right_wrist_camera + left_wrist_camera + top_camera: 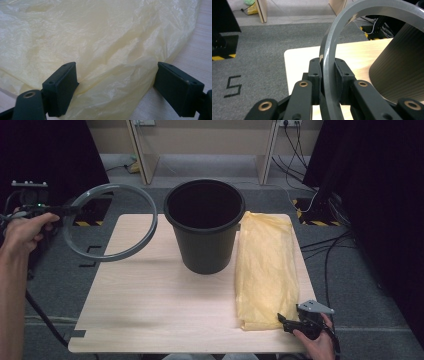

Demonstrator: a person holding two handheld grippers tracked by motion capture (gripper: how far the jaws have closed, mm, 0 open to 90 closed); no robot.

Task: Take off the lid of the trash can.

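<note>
Standing on the far middle of the light wooden desk (150,305), a black bin (205,227) is upright with its mouth open and dark inside. Just to its right lies a folded yellow plastic bag (264,270), stretched from the far edge of the desk almost to the near edge, its long left side close beside the bin's wall. Off the desk's far left corner a grey ring (111,222) hangs in the air, tilted, with part of its hoop over the desk and the rest over the grey carpet; it is near the bin but apart from it. The left gripper (67,210) clamps this ring at its left rim, and in the left gripper view the jaws press on the band from both sides. The right gripper (286,321) sits at the bag's near right corner, its jaws spread wide, with the crumpled plastic between them but not pinched.
</note>
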